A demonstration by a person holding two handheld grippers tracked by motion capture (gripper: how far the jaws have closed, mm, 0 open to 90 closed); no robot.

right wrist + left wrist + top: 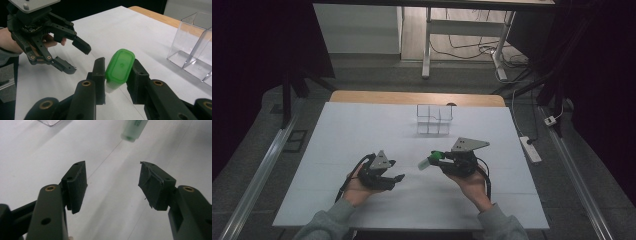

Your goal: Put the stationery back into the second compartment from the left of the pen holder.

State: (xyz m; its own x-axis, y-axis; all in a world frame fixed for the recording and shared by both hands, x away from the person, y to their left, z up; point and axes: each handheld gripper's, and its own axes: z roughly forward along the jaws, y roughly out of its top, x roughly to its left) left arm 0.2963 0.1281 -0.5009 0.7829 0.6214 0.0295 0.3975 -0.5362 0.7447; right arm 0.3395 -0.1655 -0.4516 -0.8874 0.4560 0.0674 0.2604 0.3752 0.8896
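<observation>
On the left side of the white table [337, 150], the left gripper [393, 178] rests low with its jaws spread wide and nothing between them. In the left gripper view, only bare table lies between the two black pads [76, 185], and the pale end of the tube [132, 130] shows up ahead and a bit to the right.

Next comes the tube [430, 161], just off the table top. It has a green cap [120, 66] and a whitish body. Its long side points from the right gripper toward the left one (cap end held, pale end free).

The right gripper [446, 157] pinches the tube at the cap, one jaw on each side.

Far back sits a clear box [434, 120] with little rooms inside, well apart from both hands. The right gripper is the nearer one to it, so I think the tube may go there
</observation>
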